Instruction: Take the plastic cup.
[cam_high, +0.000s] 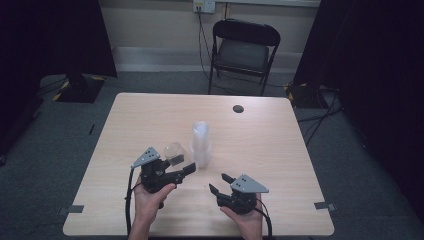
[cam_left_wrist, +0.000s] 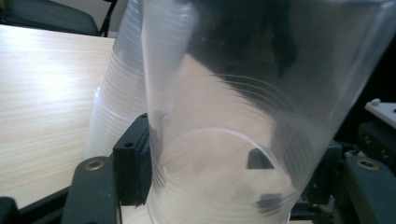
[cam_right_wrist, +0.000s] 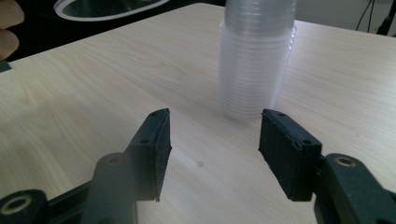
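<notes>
My left tongs (cam_high: 189, 169) are clamped on a single clear cup (cam_high: 174, 152). In the left gripper view the cup (cam_left_wrist: 224, 140) sits between my two pads, one pad (cam_left_wrist: 135, 158) pressed flat to its ribbed wall and the other seen dimly through the plastic on the far side. The cup lies tilted, its mouth turned up and away from me in the high view.

Just right of those tongs, and touching nothing of mine, the stack (cam_high: 201, 144) of clear cups stands upright on the table (cam_high: 280, 145). In the left gripper view the stack (cam_left_wrist: 121, 93) rises just behind the held cup, close beside it.

Further right, my right tongs (cam_high: 220, 183) are spread wide with nothing between them. In the right gripper view both pads (cam_right_wrist: 159, 140) stand apart over bare wood, and the stack (cam_right_wrist: 257, 60) is straight ahead of the gap, near but clear of the tips. The rim of the held cup (cam_right_wrist: 107, 7) shows at the top left of that view, well off from these jaws.
</notes>
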